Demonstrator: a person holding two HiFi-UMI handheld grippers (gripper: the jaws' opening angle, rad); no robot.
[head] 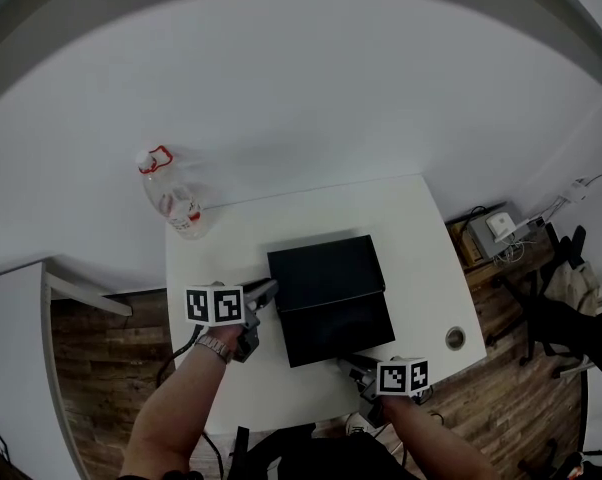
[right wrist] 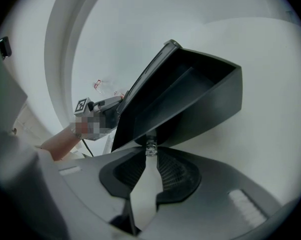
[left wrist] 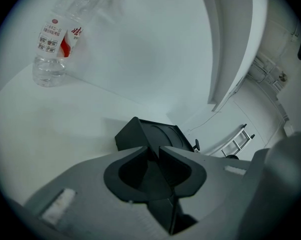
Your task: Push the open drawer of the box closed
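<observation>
A black box lies in the middle of the white table, and its drawer stands pulled out toward me. My left gripper sits against the box's left side with its jaws together and nothing between them; in the left gripper view its tips meet just before a corner of the box. My right gripper is at the drawer's front. In the right gripper view it is shut on the drawer's small clear knob, with the empty open drawer rising behind.
A clear plastic bottle with a red cap ring stands at the table's far left corner, also seen in the left gripper view. A round cable hole is near the table's right edge. Wooden floor and cables surround the table.
</observation>
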